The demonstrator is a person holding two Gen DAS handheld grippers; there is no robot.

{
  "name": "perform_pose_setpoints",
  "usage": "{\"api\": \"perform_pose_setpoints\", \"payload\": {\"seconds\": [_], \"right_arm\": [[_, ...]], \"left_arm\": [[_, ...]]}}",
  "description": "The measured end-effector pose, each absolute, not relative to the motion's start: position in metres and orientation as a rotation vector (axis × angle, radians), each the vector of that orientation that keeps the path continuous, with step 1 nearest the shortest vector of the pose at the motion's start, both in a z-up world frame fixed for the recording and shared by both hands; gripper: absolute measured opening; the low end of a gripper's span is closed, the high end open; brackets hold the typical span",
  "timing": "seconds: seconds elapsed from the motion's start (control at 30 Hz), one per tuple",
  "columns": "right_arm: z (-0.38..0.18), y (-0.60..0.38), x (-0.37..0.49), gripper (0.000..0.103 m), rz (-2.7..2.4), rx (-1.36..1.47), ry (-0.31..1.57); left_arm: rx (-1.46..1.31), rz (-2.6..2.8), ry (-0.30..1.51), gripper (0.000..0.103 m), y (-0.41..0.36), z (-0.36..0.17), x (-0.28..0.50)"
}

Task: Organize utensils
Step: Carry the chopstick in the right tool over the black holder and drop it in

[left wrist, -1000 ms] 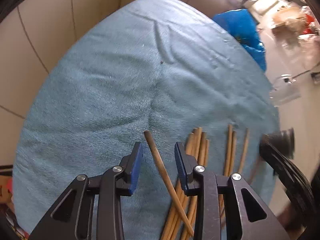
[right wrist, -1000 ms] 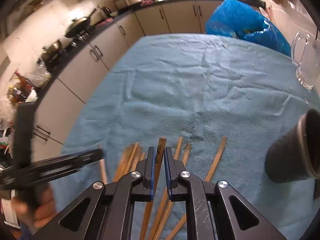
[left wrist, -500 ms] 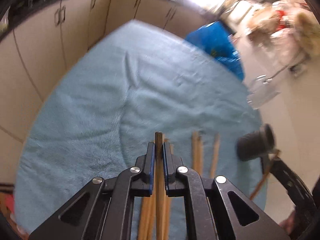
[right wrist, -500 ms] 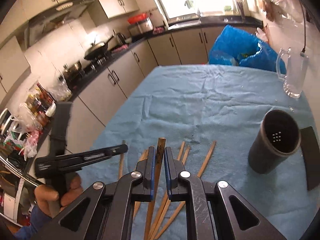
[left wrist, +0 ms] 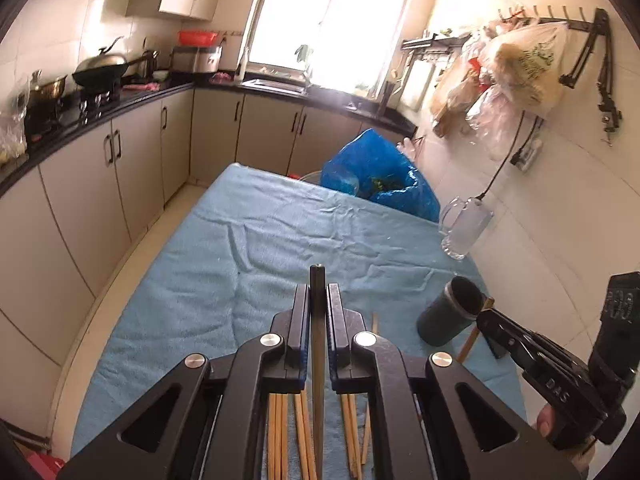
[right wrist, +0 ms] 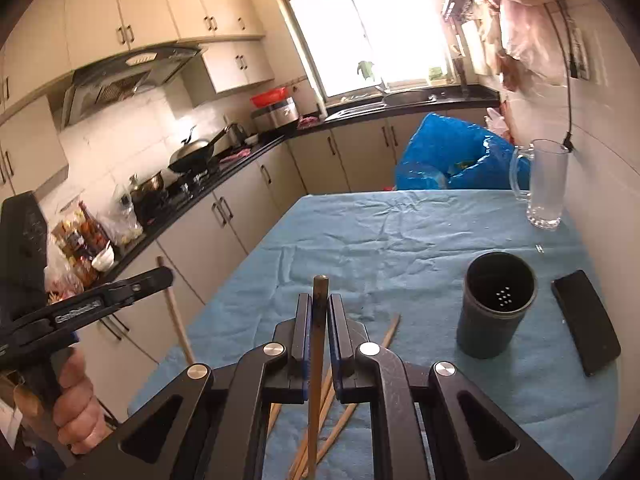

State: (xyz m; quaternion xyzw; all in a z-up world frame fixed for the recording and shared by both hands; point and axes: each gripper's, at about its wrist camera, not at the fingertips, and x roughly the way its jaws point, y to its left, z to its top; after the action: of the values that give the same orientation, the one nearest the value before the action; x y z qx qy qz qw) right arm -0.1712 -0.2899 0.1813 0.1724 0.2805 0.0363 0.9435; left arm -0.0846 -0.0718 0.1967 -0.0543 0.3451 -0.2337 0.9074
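Observation:
My left gripper is shut on a wooden chopstick and holds it well above the table. My right gripper is shut on another chopstick, also lifted. Several loose chopsticks lie on the blue towel below the left gripper; they also show in the right wrist view. A dark utensil cup stands upright and empty at the right; it also shows in the left wrist view. The right gripper shows in the left view beside the cup. The left gripper shows in the right view.
A glass mug stands at the far right of the table. A black phone lies right of the cup. A blue plastic bag sits past the table's far edge. Kitchen cabinets run along the left.
Both grippers rose and tilted up with their chopsticks. The left gripper, open around a chopstick a second ago, shut on it and lifted it.

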Motion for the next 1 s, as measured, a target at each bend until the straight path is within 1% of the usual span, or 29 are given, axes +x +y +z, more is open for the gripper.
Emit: {"api": "perform_pose_setpoints", "payload": {"seconds": [0.2,0.4,0.83,1.0], "right_arm": [[0.193,-0.310,-0.184,0.008,0.029,0.381,0.521],[0.218,-0.338,-0.202,0.008,-0.037,0.403,0.430],[0.272,-0.402,-0.231,0.008,-0.170,0.419,0.266],[0.287,-0.422,-0.228,0.008,-0.200,0.420,0.232]], "left_arm": [[-0.116,-0.512,0.701,0.007,-0.077,0.210,-0.088],[-0.114,-0.562,0.679,0.007,-0.096,0.229,-0.084],[-0.102,-0.660,0.572,0.007,-0.177,0.293,-0.070],[-0.119,-0.687,0.552,0.007,-0.217,0.310,-0.055]]}}
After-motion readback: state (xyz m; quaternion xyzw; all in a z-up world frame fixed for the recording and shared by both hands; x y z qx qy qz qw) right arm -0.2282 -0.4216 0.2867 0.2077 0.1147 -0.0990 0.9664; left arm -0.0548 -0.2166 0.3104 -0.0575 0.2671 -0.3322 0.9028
